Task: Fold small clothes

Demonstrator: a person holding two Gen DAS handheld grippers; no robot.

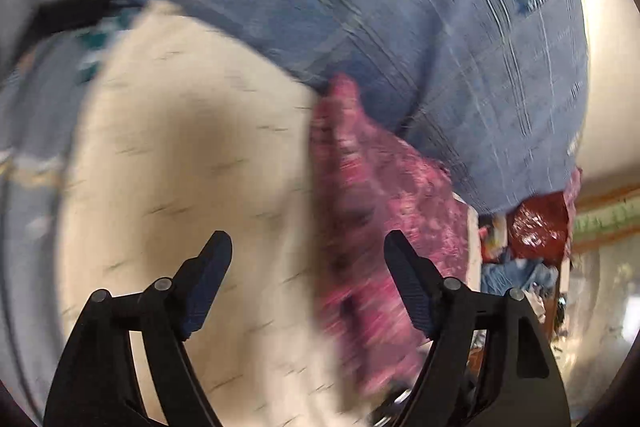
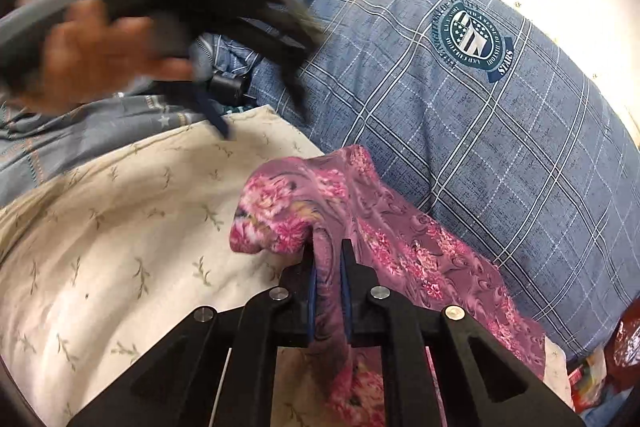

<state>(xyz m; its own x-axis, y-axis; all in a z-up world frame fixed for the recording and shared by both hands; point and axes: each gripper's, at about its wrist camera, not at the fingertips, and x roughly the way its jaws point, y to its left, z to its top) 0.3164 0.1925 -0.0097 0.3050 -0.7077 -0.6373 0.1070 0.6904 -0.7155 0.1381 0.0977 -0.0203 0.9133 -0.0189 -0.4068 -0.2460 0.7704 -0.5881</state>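
Note:
A small pink floral garment (image 2: pixel 400 239) lies crumpled on a cream sheet with a leaf print (image 2: pixel 120 227), along the foot of a blue checked pillow (image 2: pixel 480 131). My right gripper (image 2: pixel 330 251) is shut on a raised fold of that garment, with cloth pinched between its blue pads. In the left wrist view, which is blurred, the same pink garment (image 1: pixel 372 211) runs down the right of centre. My left gripper (image 1: pixel 306 243) stands open above the sheet (image 1: pixel 180 167) with nothing between its fingers. The left gripper (image 2: pixel 256 99) also shows in the right wrist view, blurred, in a hand (image 2: pixel 92 55) at the upper left.
The blue checked pillow (image 1: pixel 400 27) with a round crest fills the back. Blue patterned bedding (image 2: pixel 60 139) lies at the left beyond the sheet. At the far right past the bed's edge sit a dark red shiny bag (image 1: pixel 540 227) and mixed clutter.

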